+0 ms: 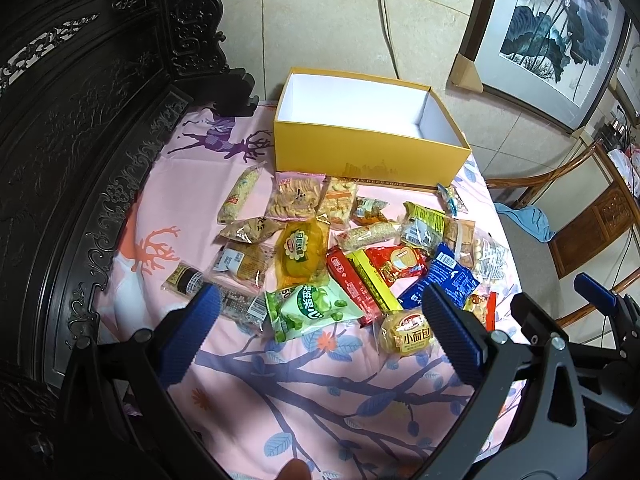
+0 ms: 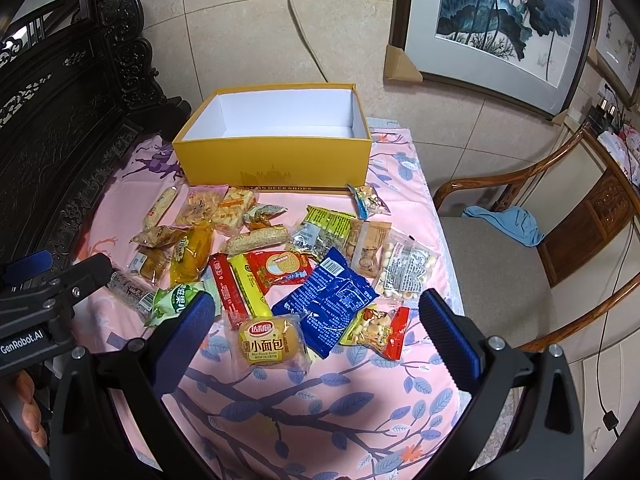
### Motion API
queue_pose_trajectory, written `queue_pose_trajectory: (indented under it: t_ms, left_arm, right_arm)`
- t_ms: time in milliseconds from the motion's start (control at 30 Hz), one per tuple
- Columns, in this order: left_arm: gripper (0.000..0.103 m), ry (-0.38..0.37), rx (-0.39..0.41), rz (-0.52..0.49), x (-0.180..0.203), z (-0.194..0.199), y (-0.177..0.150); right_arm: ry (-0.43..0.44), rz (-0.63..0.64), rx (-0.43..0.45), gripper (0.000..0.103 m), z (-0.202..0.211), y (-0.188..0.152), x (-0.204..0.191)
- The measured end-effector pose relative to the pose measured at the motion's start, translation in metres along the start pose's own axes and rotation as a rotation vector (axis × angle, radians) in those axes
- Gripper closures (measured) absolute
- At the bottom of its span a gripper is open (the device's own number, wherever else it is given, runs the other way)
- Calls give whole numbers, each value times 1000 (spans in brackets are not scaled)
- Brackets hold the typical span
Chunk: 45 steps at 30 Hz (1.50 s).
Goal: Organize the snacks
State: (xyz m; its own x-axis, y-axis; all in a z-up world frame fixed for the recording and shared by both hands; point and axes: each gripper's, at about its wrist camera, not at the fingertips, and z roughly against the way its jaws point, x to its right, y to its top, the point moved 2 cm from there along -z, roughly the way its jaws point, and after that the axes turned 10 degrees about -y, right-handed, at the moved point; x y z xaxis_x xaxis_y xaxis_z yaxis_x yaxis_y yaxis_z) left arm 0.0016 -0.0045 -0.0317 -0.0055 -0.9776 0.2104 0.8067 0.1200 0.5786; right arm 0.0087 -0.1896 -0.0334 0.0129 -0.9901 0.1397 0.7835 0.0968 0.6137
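Note:
Many wrapped snacks lie scattered on a pink patterned tablecloth. An open, empty yellow box with a white inside stands behind them; it also shows in the right wrist view. My left gripper is open and empty, hovering above a green packet and a small bread packet. My right gripper is open and empty above the bread packet, a blue packet and a red nut packet. A red and a yellow bar lie side by side.
A dark carved wooden bench back rises along the table's left side. A wooden chair with a blue cloth stands to the right. A framed painting leans on the tiled wall, and a cable hangs from a socket.

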Motion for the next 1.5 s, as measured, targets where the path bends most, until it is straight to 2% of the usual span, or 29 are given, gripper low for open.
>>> queue_pose_trajectory:
  t_ms: [1133,1333,1500]
  left_arm:
    - [2,1,-18,21,-8,-5,0]
    - [2,5,-74,-1,-21,-24,-5]
    - [2,63,-137,-42,-28,-59,-25]
  right_arm:
    - [-1,-8,-8,1,-3,-5,0]
    - [13,-21,-28,1,-17,-9,4]
    - [58,-29,-80,1,-41,-25,4]
